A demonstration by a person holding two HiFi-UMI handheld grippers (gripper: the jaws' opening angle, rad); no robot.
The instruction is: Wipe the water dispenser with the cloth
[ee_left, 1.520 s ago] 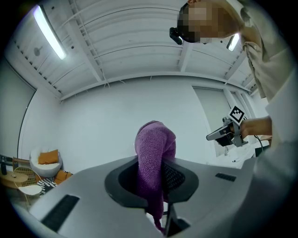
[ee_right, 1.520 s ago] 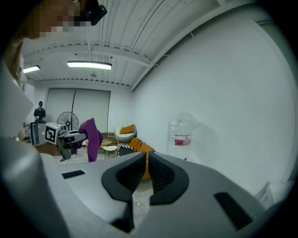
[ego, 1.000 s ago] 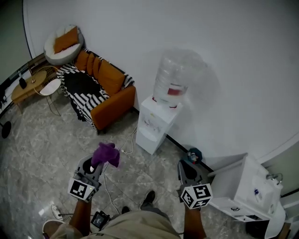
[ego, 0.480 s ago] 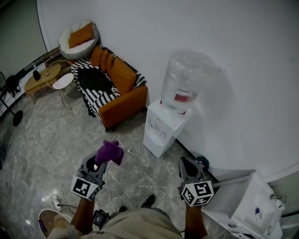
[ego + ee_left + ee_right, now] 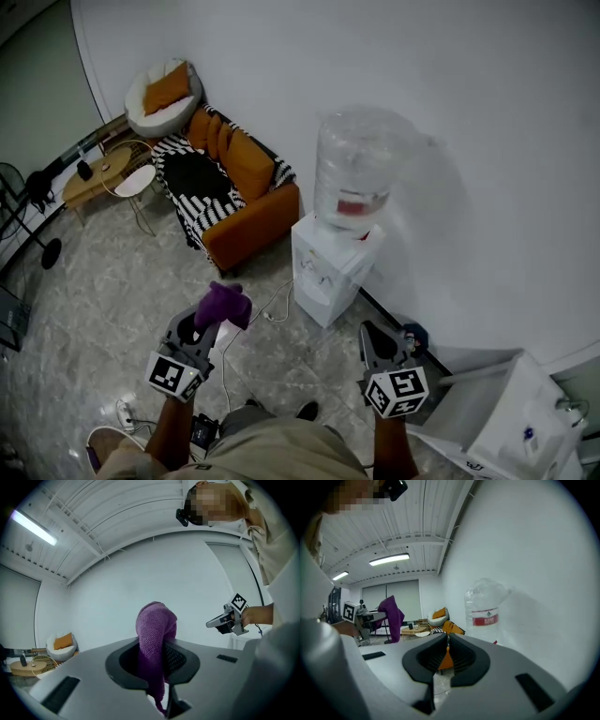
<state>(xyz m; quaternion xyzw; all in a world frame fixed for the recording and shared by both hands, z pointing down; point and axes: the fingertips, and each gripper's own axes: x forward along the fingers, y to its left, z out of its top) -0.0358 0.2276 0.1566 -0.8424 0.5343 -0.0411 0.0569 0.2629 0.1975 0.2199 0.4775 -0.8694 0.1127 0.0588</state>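
Observation:
The white water dispenser [image 5: 330, 267] stands against the wall with a large clear bottle [image 5: 358, 167] on top; the bottle [image 5: 485, 612] also shows in the right gripper view. A purple cloth [image 5: 223, 305] is pinched in my left gripper [image 5: 202, 325], which is held low, left of the dispenser and apart from it. The cloth [image 5: 155, 644] stands up between the jaws. My right gripper [image 5: 380, 342] is shut with nothing in it, below and right of the dispenser. The left gripper with its cloth [image 5: 392, 617] appears at the left of the right gripper view.
An orange sofa [image 5: 246, 202] with a striped throw stands left of the dispenser, a round chair [image 5: 159, 94] and small wooden table [image 5: 98, 173] beyond it. A cable [image 5: 267, 309] lies on the marble floor. A white cabinet [image 5: 511, 427] sits at the lower right.
The view has shifted so the dispenser and sofa sit a little differently in frame. Both grippers keep their places; the left still holds the cloth.

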